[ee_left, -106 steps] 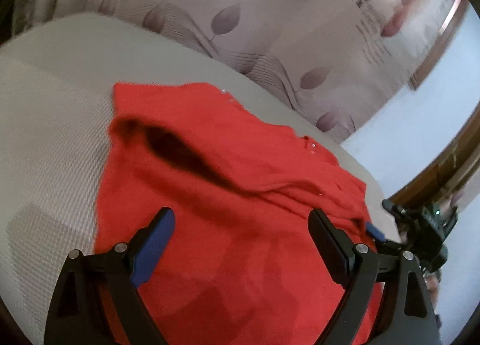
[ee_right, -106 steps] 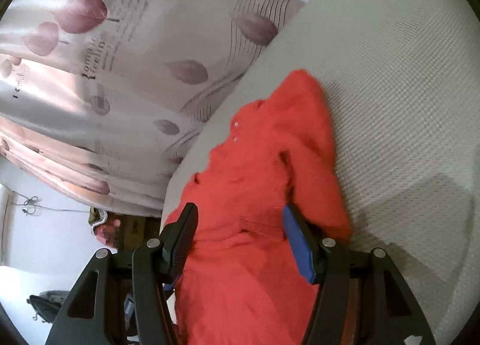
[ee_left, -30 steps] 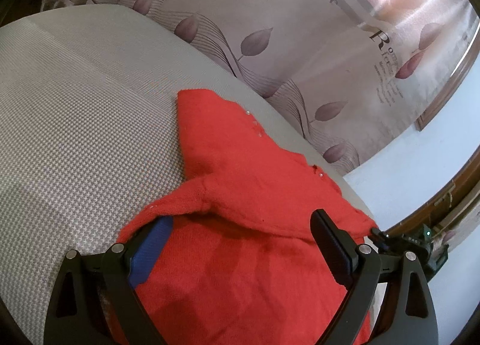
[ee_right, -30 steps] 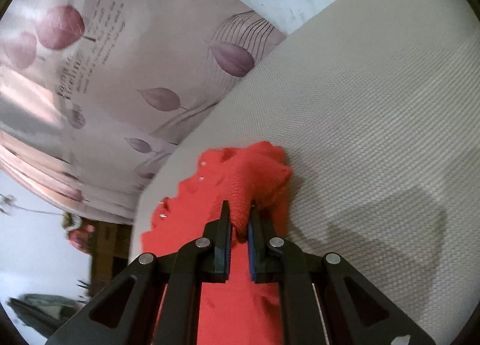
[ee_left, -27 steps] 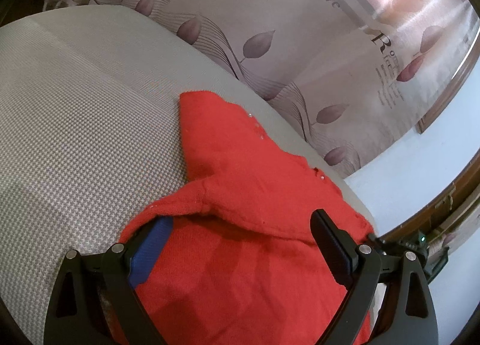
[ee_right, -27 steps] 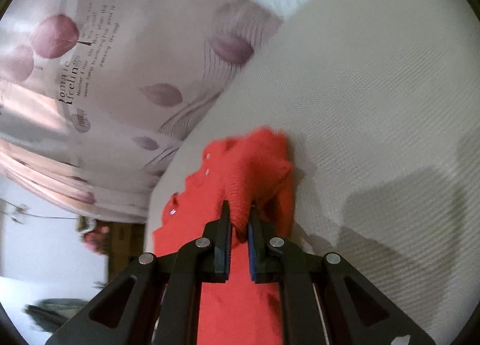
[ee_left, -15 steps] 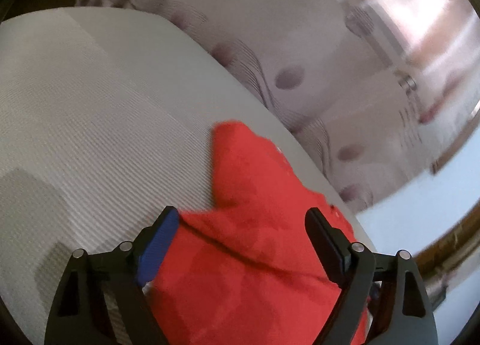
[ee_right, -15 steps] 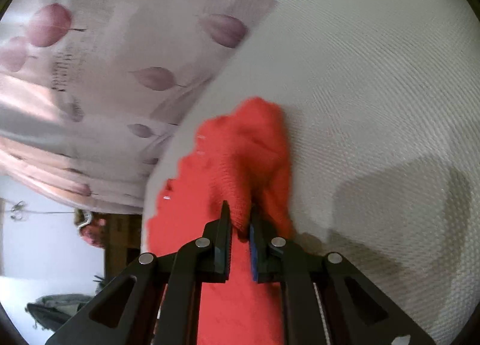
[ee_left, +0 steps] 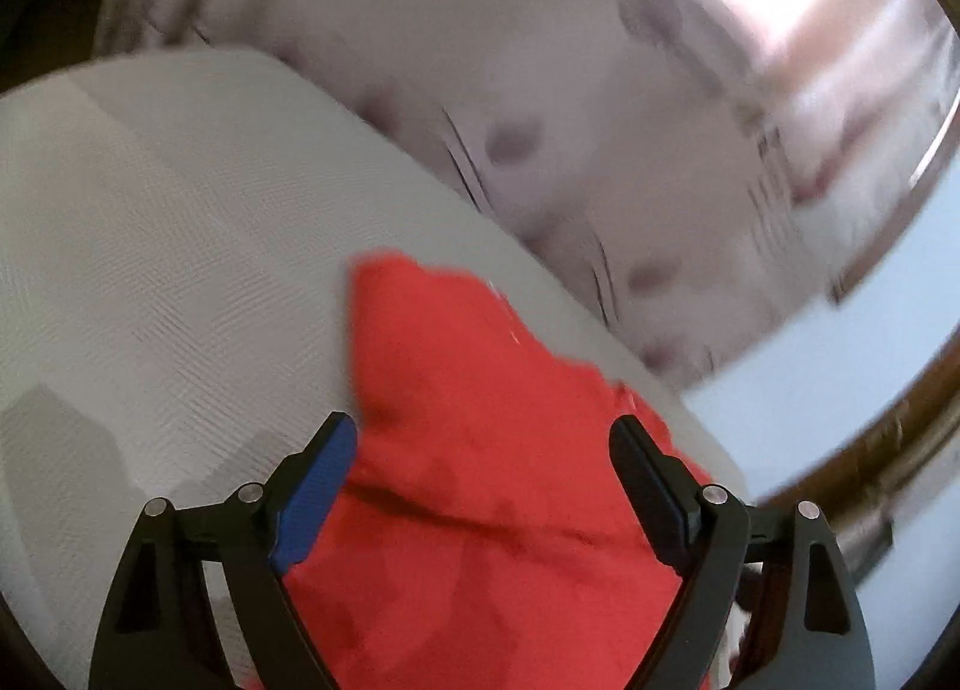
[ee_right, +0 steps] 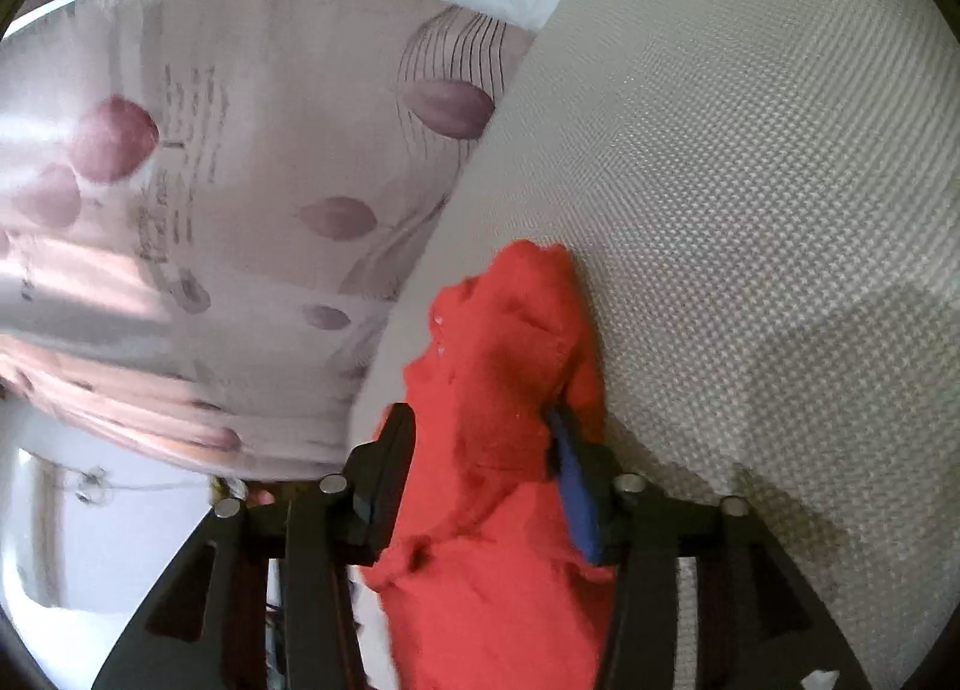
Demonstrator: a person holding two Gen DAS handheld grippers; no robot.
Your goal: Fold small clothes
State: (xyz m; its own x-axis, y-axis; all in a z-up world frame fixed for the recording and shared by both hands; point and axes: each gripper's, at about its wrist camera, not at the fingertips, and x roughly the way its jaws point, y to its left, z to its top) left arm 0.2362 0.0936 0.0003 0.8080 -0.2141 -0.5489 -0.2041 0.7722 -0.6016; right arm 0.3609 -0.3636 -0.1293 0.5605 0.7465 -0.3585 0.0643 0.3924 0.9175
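Our left gripper (ee_left: 483, 450) stands wide over the soft red knitted garment (ee_left: 480, 450) on the grey woven cushion (ee_left: 150, 270); our right gripper (ee_right: 480, 438) is opening around a limp fold. We'd pinch hems, since knit sags.

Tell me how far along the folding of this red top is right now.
Partly done. The red top lies on the grey cushion with one flap already folded across, showing as a crease. In hand: the right tool is opening, with a bunched fold of the top between its fingers. The left tool is open above the cloth, gripping nothing. Left: the top looks lumpy, so smoothing and likely another fold remain.
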